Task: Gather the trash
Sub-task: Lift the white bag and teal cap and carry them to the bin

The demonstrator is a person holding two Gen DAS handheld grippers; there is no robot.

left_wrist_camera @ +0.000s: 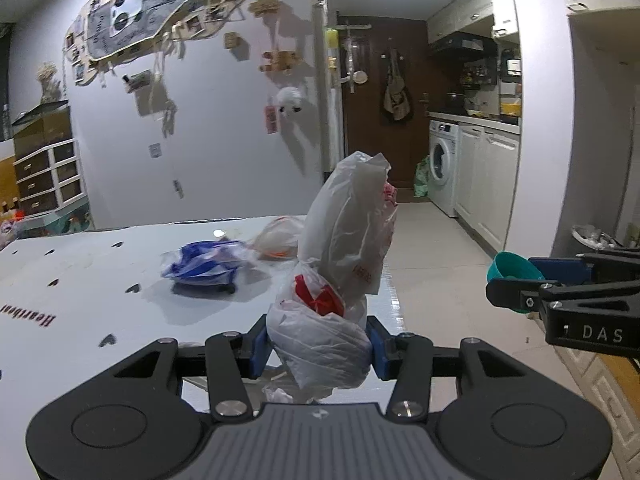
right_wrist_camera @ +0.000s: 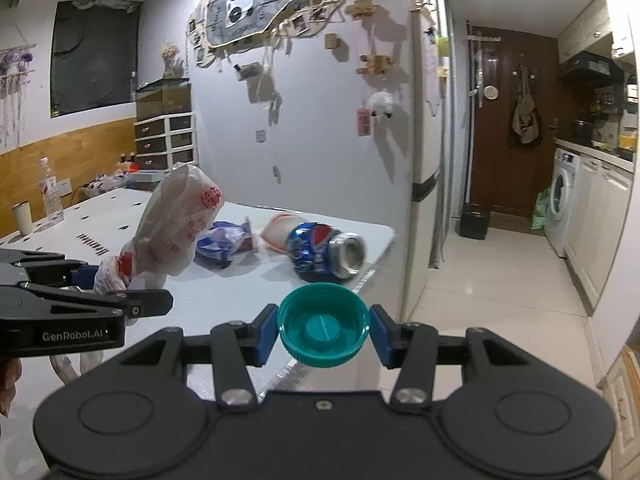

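My left gripper [left_wrist_camera: 318, 350] is shut on a knotted white plastic bag [left_wrist_camera: 336, 280] with red print, held above the white table [left_wrist_camera: 100, 280]; the same bag [right_wrist_camera: 172, 232] and the left gripper [right_wrist_camera: 120, 292] show at the left of the right wrist view. My right gripper [right_wrist_camera: 324, 330] is shut on a teal bottle cap [right_wrist_camera: 324, 326], its hollow side facing the camera; the cap [left_wrist_camera: 512, 272] also shows at the right edge of the left wrist view. On the table lie a crushed blue soda can [right_wrist_camera: 320, 250], a blue-and-white wrapper [left_wrist_camera: 204, 262] and a clear bag with orange inside [left_wrist_camera: 278, 238].
A plastic water bottle [right_wrist_camera: 50, 196] and a paper cup [right_wrist_camera: 22, 218] stand at the table's far left. A small black bin [right_wrist_camera: 474, 222] sits on the floor by the brown door. Past the table's right edge lies tiled floor leading to a washing machine [right_wrist_camera: 560, 204].
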